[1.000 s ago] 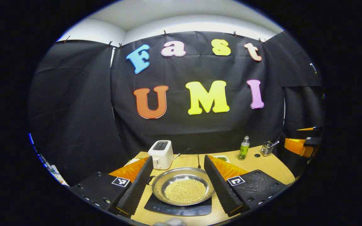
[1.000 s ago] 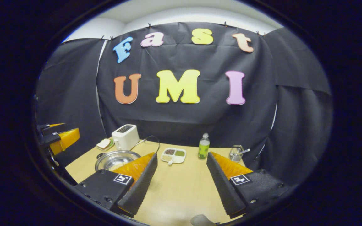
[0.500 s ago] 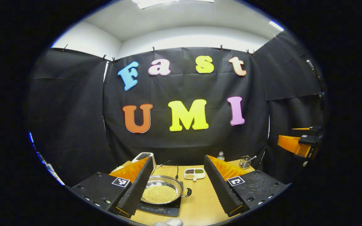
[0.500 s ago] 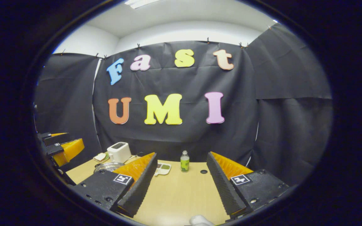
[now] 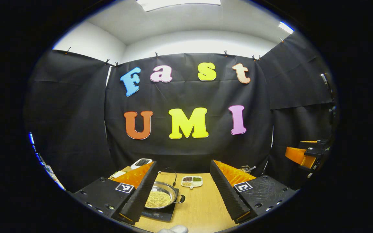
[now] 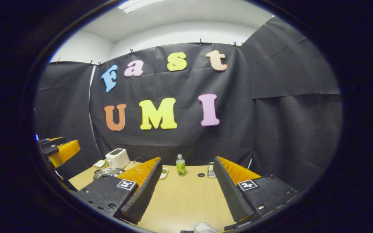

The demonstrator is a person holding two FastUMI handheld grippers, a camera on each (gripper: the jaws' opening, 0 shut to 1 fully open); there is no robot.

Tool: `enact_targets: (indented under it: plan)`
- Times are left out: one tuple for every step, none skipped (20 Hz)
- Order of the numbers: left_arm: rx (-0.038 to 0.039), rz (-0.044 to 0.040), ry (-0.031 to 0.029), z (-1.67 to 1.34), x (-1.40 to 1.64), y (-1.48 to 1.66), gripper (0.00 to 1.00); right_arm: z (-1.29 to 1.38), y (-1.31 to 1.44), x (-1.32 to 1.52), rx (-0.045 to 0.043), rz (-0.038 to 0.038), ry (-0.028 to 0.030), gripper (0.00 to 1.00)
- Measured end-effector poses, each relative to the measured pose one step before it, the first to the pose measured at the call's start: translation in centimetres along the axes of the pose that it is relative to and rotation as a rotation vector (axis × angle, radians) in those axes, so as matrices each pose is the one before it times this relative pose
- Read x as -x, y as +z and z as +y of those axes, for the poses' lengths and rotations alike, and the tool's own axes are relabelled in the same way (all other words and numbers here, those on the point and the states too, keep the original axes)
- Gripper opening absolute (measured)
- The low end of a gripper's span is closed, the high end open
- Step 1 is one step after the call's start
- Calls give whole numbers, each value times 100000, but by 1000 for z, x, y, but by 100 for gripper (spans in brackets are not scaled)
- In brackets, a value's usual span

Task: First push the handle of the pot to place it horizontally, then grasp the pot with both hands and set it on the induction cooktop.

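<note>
On cooktop (image 5: 159, 214): pot (image 5: 160, 198) | both grippers backed farther off, empty

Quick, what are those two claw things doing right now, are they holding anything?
Left gripper: open, holding nothing; the pot sits on the cooktop.
Right gripper: open, holding nothing, over the table.

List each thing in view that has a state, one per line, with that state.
pot: on the induction cooktop, holding yellow beans
induction cooktop: under the pot
left gripper: open, empty
right gripper: open, empty
toaster: upright, slots empty
bottle: upright, capped
divided dish: filled
</note>
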State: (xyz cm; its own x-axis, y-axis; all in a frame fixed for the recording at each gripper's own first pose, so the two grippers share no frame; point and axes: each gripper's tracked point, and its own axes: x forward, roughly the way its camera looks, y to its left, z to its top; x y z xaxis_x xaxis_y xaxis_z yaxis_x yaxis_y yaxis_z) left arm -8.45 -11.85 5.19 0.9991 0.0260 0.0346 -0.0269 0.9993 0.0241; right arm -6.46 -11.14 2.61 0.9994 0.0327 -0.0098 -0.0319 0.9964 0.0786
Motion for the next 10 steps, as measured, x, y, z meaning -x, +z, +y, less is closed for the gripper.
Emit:
enact_targets:
  plan:
    - [-200,-145,242,101,-52,50,96,-148,138,42,55,-231,44,99]
    - [-51,213,149,83,47,-75,96,-143,121,-12,331,-575,44,99]
    - [312,278,-62,-97,125,-195,96,-123,190,18,448,-515,-292,99]
    - [754,67,244,13,97,51,96,24,116,19,732,-642,-84,99]
    - [446,-373,-123,196,-4,178,96,-38,99,60,561,-425,-125,99]
    - [164,-392,369,115,-131,169,96,120,68,2,2,-138,272,99]
    - [51,-259,230,121,47,84,96,84,-9,52,-562,128,264,99]
    - [92,5,297,180,-20,96,96,48,-47,-21,-565,185,39,99]
    - [6,-234,16,89,-49,98,96,-79,104,-2,45,-282,-64,99]
    - [202,39,76,76,-20,85,96,-38,78,-68,208,-205,-121,99]
